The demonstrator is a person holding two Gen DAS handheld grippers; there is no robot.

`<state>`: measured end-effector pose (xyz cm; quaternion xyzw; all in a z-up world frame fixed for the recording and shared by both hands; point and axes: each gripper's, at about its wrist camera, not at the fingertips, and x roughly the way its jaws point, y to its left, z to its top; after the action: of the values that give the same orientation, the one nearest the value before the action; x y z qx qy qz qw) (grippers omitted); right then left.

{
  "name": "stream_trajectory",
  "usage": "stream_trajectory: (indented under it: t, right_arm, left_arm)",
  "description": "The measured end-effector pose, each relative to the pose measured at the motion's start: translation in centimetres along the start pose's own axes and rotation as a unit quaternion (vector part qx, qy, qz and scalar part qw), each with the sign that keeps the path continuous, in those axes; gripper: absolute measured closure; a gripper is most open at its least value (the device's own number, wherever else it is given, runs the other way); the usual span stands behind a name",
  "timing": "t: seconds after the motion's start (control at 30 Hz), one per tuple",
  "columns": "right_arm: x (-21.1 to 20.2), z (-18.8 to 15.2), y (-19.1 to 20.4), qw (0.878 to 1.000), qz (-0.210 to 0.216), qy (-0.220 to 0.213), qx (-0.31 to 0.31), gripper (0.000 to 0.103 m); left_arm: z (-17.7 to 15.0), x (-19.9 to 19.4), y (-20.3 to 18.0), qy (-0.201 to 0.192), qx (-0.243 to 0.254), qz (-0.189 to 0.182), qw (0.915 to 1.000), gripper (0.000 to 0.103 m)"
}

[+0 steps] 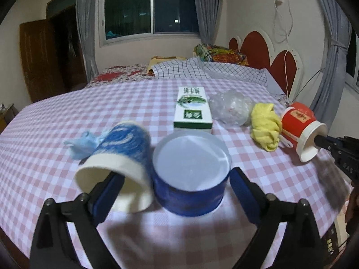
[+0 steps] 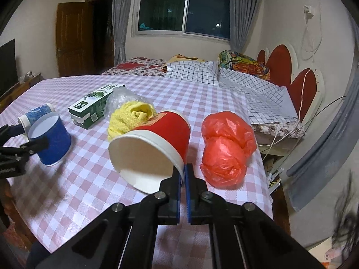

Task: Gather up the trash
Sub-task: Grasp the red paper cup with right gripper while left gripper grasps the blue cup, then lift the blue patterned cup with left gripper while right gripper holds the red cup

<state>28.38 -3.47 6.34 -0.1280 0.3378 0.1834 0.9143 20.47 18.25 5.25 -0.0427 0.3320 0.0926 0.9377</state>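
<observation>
My left gripper (image 1: 176, 176) is open around a standing blue paper cup (image 1: 190, 192). Its left finger reaches into the mouth of a blue-and-white cup (image 1: 121, 154) lying on its side, and its right finger stands just right of the blue cup. My right gripper (image 2: 185, 170) is shut on the rim of a red paper cup (image 2: 161, 139), which is tipped with its white mouth towards the camera. Behind the red cup lie a yellow cloth (image 2: 132, 116), crumpled clear plastic (image 2: 121, 98) and a green-and-white carton (image 2: 94, 107). A crumpled red plastic bag (image 2: 224, 148) lies right of the red cup.
Everything lies on a table with a pink-and-white checked cloth (image 1: 56, 123). A light blue scrap (image 1: 83, 143) sits behind the lying cup. The table's right edge (image 2: 267, 174) is close to the red bag. A bed (image 2: 202, 71) stands beyond the far edge.
</observation>
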Motion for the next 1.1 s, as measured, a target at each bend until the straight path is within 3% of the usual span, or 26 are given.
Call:
stream_trajectory:
  t: [0.37,0.47,0.6,0.67,0.73,0.8,0.93,1.1]
  right_arm:
    - [-0.8,-0.2,0.0,1.000,-0.005,-0.007,0.000,0.099]
    - [-1.0,-0.1,0.0,1.000,-0.003,-0.014,0.003,0.099]
    - [-1.1,-0.1,0.2,1.000,-0.004,-0.017,0.006,0.099]
    - [-1.1,-0.1,0.3,1.000,-0.003,-0.018,0.006,0.099]
    - [-1.3,0.0,0.6,1.000,-0.007,-0.021,0.001,0.099]
    - [-1.5,0.0,0.8,1.000,-0.009,-0.022,-0.001,0.099]
    - [-2.1,0.1,0.8,1.000,-0.006,-0.030,0.001,0.099]
    - [-2.6,0.3,1.0,0.999,-0.006,-0.038,0.000,0.100]
  left_arm:
    - [-0.6,-3.6,3.0,-0.048,-0.033,-0.002,0.9983,0.007]
    - [-0.4,-2.9,4.1,-0.043,-0.043,0.000,0.9981,0.008]
    - [-0.5,-2.2,5.3,-0.039,-0.057,-0.008,0.9976,0.035]
    - [-0.5,-2.3,5.6,-0.042,-0.066,-0.016,0.9968,0.039]
    - [-0.4,-2.2,6.0,-0.044,-0.069,-0.025,0.9963,0.071]
    - [-0.4,-1.9,6.1,-0.040,-0.068,-0.030,0.9964,0.088]
    - [-0.3,-1.5,6.3,-0.041,-0.065,-0.048,0.9959,0.097]
    - [-0.3,-2.3,6.3,-0.053,-0.061,-0.051,0.9954,0.098]
